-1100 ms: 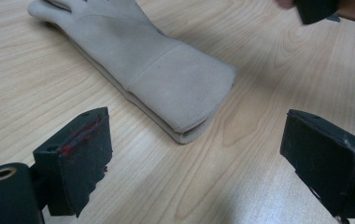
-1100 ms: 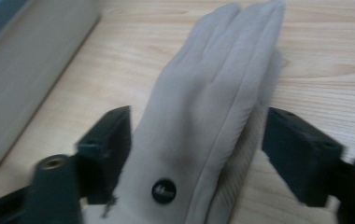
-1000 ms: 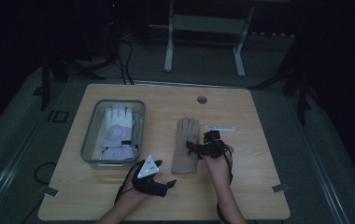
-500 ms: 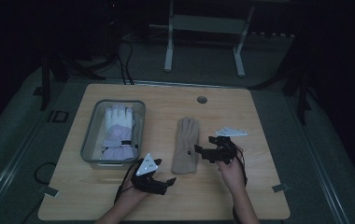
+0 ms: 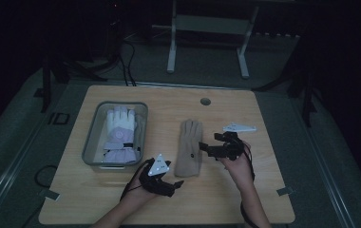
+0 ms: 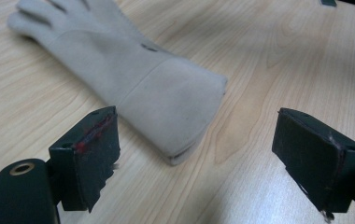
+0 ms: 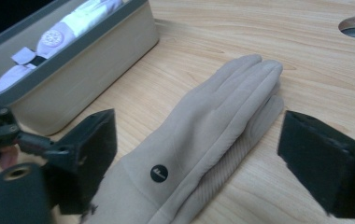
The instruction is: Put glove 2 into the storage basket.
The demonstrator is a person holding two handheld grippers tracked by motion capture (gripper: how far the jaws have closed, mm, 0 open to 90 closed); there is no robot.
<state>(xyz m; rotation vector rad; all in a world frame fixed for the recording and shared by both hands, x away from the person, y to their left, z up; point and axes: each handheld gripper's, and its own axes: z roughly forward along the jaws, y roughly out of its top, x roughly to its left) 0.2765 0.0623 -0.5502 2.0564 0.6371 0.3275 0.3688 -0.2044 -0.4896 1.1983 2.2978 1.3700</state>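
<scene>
Lying flat at frame centre on the table (image 5: 264, 190), glove (image 5: 189, 154), cuff just ahead of the left gripper (image 5: 168, 186), jaws wide, just closing slightly; right gripper (image 5: 206, 147) beside it, jaws wide, just opening, touching nothing.

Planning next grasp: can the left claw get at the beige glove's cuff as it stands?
Probably yes. The left claw is open, with the cuff end of the beige glove lying flat on the table just ahead of its jaws, nothing between. The right claw sits at the glove's other side.

The beige glove (image 7: 199, 144) bears a small black round badge, its mark too small to read.
</scene>
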